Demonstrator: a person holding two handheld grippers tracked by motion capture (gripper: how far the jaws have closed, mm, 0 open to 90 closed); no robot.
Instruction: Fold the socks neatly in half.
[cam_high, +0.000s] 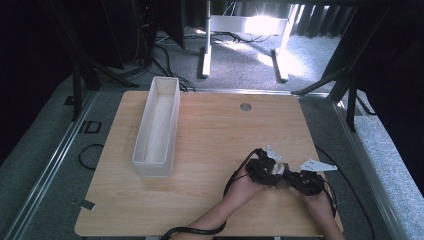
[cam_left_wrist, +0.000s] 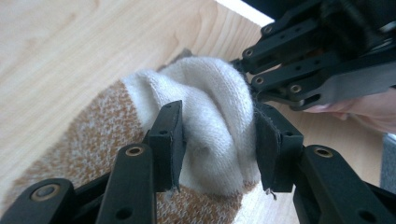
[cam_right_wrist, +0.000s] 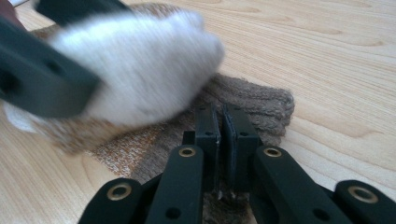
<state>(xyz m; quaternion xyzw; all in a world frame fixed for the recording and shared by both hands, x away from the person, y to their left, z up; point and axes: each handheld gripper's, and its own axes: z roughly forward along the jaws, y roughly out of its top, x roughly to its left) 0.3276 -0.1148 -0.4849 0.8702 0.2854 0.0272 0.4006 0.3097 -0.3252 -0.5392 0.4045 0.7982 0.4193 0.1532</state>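
Sock fold at the table's 4 o'clock corner.
Left gripper (cam_left_wrist: 218, 144) clamps sock (cam_left_wrist: 210, 112) toe; right gripper (cam_right_wrist: 221, 135) pinches cuff narrow: keep both tight.

Long white open-top bin (cam_high: 156, 131) sits on the left part of the light wood surface (cam_high: 215, 135), running front to back, far end near the back edge; nothing visible inside. Small grey round grommet (cam_high: 245, 106) set in the surface near the back edge, right of centre. Grey carpet floor (cam_high: 240, 60) behind, sunlit patch on it. White frame stand (cam_high: 243, 30) with two feet on that carpet. Black cables (cam_high: 167, 60) trail on the floor behind the bin. Dark tripod legs (cam_high: 85, 70) at back left, more dark legs (cam_high: 345, 80) at back right. Black cable loop (cam_high: 89, 156) on the floor left of the surface.
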